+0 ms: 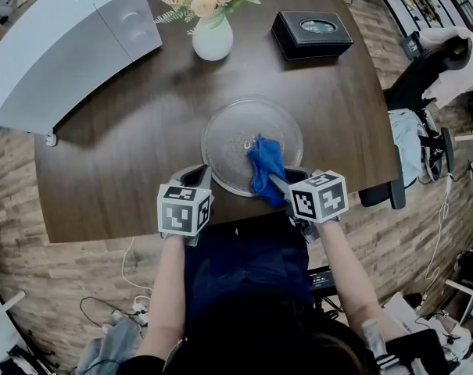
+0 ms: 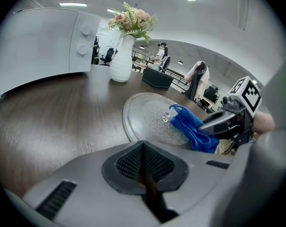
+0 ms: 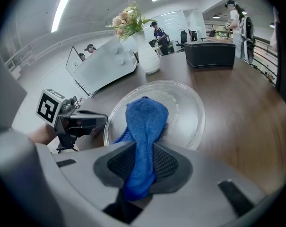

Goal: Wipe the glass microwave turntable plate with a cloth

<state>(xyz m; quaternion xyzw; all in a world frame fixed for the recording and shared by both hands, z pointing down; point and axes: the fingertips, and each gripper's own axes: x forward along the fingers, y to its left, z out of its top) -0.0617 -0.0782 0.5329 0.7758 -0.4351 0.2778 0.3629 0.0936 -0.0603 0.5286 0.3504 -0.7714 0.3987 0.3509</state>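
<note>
Bright, even indoor light from ceiling strips (image 3: 62, 11); shadows faint; soft sheen on dark worktop (image 1: 119, 162) at far left, small glints on glass plate (image 1: 228, 131); gripper views: strong fisheye w/ black corners, nearest foreground blurred, far bg slightly soft; head view sharp mid-frame, edges bent, bottom dim.

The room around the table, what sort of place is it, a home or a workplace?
Probably an open office or lab, not a home: an office chair stands beside the table, cables lie on the floor, and long ceiling lights run overhead.
</note>
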